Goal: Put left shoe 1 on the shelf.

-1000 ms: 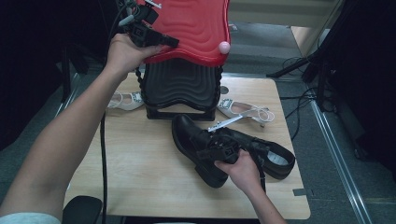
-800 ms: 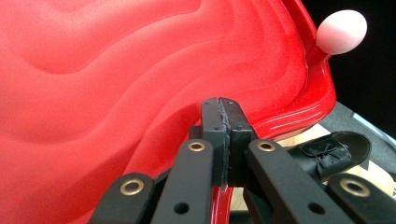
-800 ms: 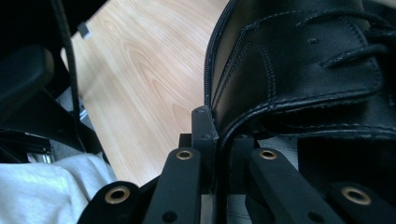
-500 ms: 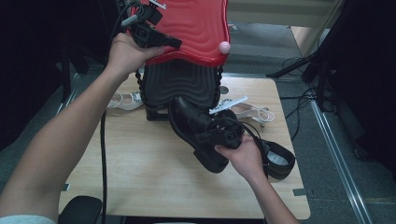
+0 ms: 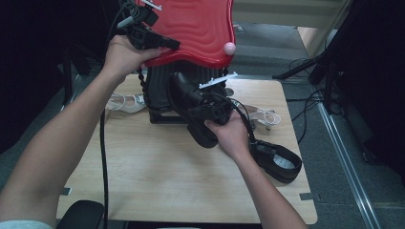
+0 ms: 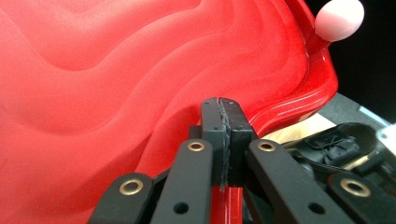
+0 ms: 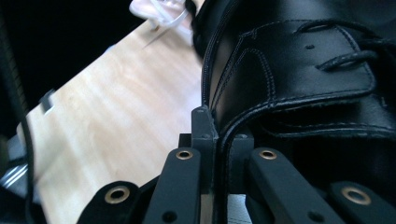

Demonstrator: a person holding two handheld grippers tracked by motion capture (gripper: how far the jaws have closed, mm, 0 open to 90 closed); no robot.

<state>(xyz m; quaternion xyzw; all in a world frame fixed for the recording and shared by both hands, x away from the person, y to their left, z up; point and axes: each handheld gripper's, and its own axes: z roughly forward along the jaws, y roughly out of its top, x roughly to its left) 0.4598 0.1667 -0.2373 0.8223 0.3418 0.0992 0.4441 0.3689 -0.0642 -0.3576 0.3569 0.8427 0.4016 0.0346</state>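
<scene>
Right gripper (image 5: 210,112) clamped on black shoe (image 5: 191,107) collar edge — left gripper (image 5: 160,43) pinching red lid (image 5: 200,28) rim.

High view: fixed above the person's side of the wooden table (image 5: 157,181), facing forward and down; forearms enter from the bottom edge. Takes in the whole tabletop and some floor at right.

Left gripper view: rides on the left gripper (image 6: 223,140), looks along its jaws, very close to the red lid (image 6: 116,84); table corner and a black shoe (image 6: 336,140) far off at right.

Right gripper view: rides on the right gripper (image 7: 217,149), very close to the black shoe (image 7: 303,70), tabletop (image 7: 116,116) beyond at left.

Shared: red lid (image 5: 200,28), shoe (image 5: 191,102), table.
</scene>
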